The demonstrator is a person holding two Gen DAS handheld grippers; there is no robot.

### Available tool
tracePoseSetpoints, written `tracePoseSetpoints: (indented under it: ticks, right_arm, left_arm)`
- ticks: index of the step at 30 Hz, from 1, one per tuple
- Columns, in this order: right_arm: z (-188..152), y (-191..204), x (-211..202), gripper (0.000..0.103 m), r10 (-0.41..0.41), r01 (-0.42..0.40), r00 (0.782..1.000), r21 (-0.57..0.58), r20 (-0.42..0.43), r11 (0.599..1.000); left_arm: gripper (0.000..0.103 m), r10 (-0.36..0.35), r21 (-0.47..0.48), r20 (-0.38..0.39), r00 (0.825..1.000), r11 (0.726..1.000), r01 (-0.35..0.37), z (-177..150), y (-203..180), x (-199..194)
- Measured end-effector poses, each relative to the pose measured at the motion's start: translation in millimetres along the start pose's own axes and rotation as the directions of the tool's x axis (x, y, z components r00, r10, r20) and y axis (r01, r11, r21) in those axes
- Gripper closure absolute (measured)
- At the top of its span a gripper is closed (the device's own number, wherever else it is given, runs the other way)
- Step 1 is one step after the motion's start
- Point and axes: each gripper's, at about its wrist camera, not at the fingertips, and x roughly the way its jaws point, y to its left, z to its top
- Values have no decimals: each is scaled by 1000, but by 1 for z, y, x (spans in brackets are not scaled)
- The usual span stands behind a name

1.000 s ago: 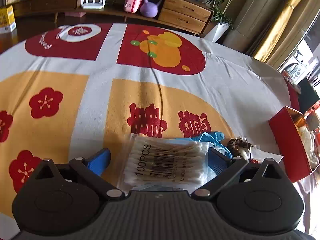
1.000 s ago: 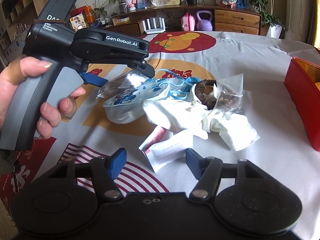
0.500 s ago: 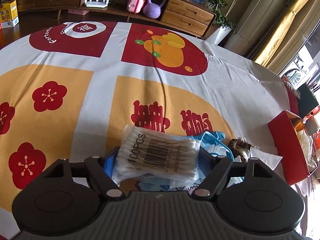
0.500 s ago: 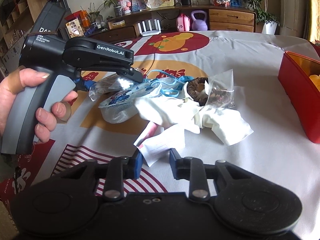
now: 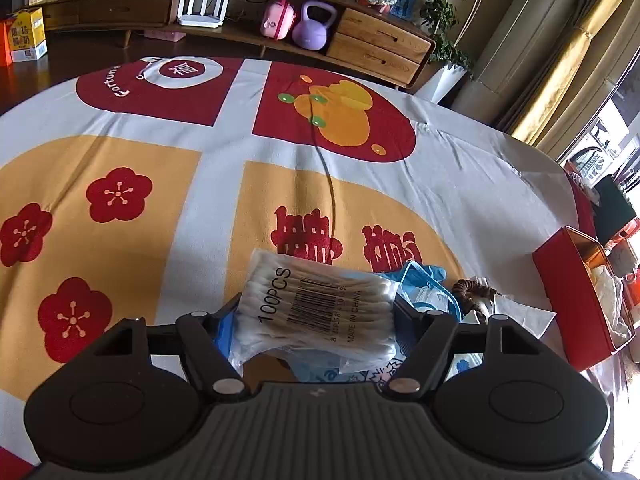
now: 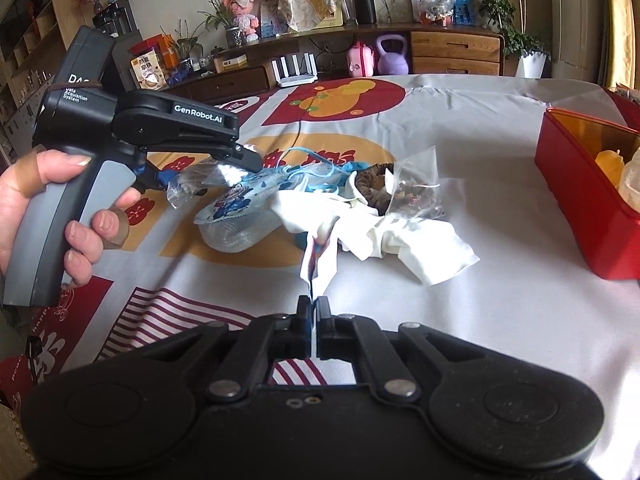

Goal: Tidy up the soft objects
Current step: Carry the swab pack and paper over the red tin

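Note:
My left gripper (image 5: 316, 320) is shut on a clear bag of cotton swabs (image 5: 320, 304) marked 100PCS and holds it above the tablecloth; the bag also shows in the right wrist view (image 6: 208, 178). My right gripper (image 6: 313, 308) is shut on a thin white and pink packet (image 6: 318, 258), lifted on edge off the cloth. Beyond it lies a pile: a blue patterned face mask (image 6: 240, 204), white cloth (image 6: 400, 236), a brown hair tie (image 6: 370, 182) and a clear bag (image 6: 416, 188).
A red box (image 6: 576, 200) with yellow and pale items inside stands at the right; it also shows in the left wrist view (image 5: 568, 292). The table has a red, yellow and white cloth (image 5: 160, 184). A wooden sideboard (image 5: 372, 48) stands behind.
My left gripper closed on the cotton swab bag and lifted it. My right gripper closed on the white and pink packet and raised it off the cloth.

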Motion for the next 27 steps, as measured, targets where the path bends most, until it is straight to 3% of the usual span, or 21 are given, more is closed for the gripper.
tracePoseSetpoints:
  ticks: [13, 27]
  right_arm:
    - [-11, -19, -54, 102, 25, -25, 999, 10, 36, 1000]
    - [3, -64, -111, 102, -10, 0, 994, 88, 111, 996]
  left_arm:
    - [30, 7, 27, 62, 998, 1000, -9, -8, -20, -50]
    - [30, -94, 196, 55, 994, 977, 81, -30, -116, -91]
